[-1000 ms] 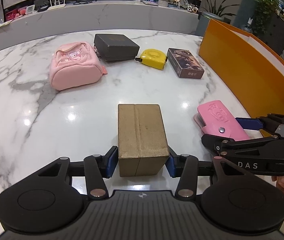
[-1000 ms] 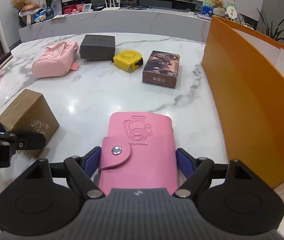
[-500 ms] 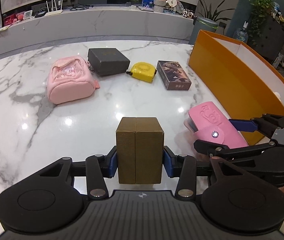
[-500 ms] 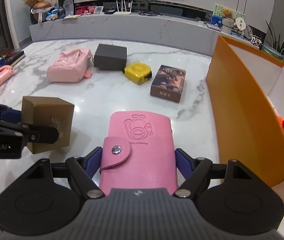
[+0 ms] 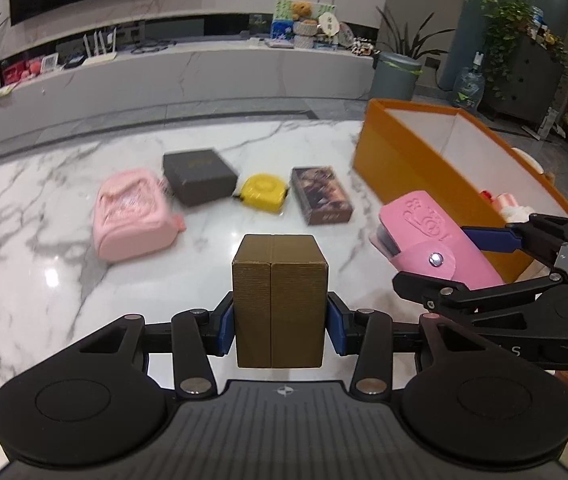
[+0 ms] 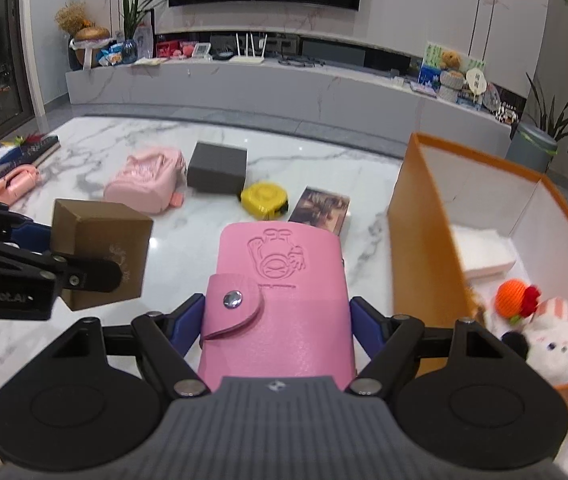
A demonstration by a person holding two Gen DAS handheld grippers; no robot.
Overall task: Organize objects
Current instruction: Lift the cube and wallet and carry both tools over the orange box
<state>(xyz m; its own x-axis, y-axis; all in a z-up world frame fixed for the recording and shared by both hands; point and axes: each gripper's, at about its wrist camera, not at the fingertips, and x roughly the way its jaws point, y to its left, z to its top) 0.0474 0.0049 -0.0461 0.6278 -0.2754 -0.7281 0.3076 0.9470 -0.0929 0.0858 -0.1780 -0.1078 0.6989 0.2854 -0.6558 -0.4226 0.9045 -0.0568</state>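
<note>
A brown cardboard box (image 5: 279, 288) hangs above the marble table (image 5: 63, 280), clamped by its sides in my left gripper (image 5: 279, 328), which is shut on it. To its right a pink snap-button card wallet (image 6: 279, 272) is also off the table, held in my right gripper (image 6: 275, 322), whose blue pads press on both its edges. The right wrist view shows the brown box (image 6: 99, 236) and the left gripper (image 6: 63, 254) at the left. The left wrist view shows the wallet (image 5: 424, 232) near the orange box (image 5: 404, 168).
The open orange box (image 6: 416, 216) stands at the right with plush toys (image 6: 548, 340) inside. Across the table lie a pink pouch (image 5: 131, 212), a dark grey box (image 5: 199, 176), a yellow tape measure (image 5: 261, 192) and a dark printed box (image 5: 322, 196). A pink item (image 6: 15, 180) lies far left.
Both grippers have risen, lifting the brown box and the pink wallet off the table. The table objects now look smaller and the orange box's inside has come into view.
</note>
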